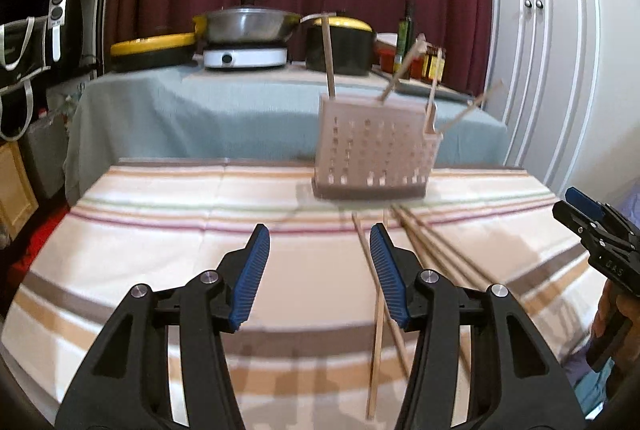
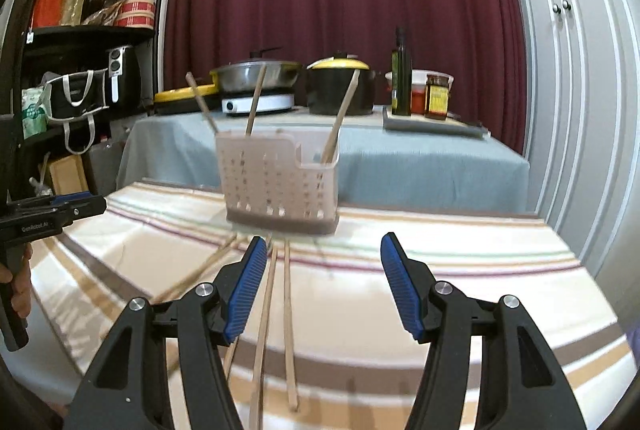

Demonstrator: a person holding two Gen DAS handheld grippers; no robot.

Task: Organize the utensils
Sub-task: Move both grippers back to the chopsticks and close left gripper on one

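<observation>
Left wrist view shows thin pale wooden chopsticks (image 1: 376, 314) lying near a pink slotted holder (image 1: 370, 150), both grippers (image 1: 320, 274) (image 2: 324, 286) spread wide, empty.

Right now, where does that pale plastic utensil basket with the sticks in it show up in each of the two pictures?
Left wrist view: the basket stands right of centre, on the striped cloth.
Right wrist view: the basket stands left of centre, on the same cloth.
Shared landmark: the yellow-lidded black pot behind.
</observation>
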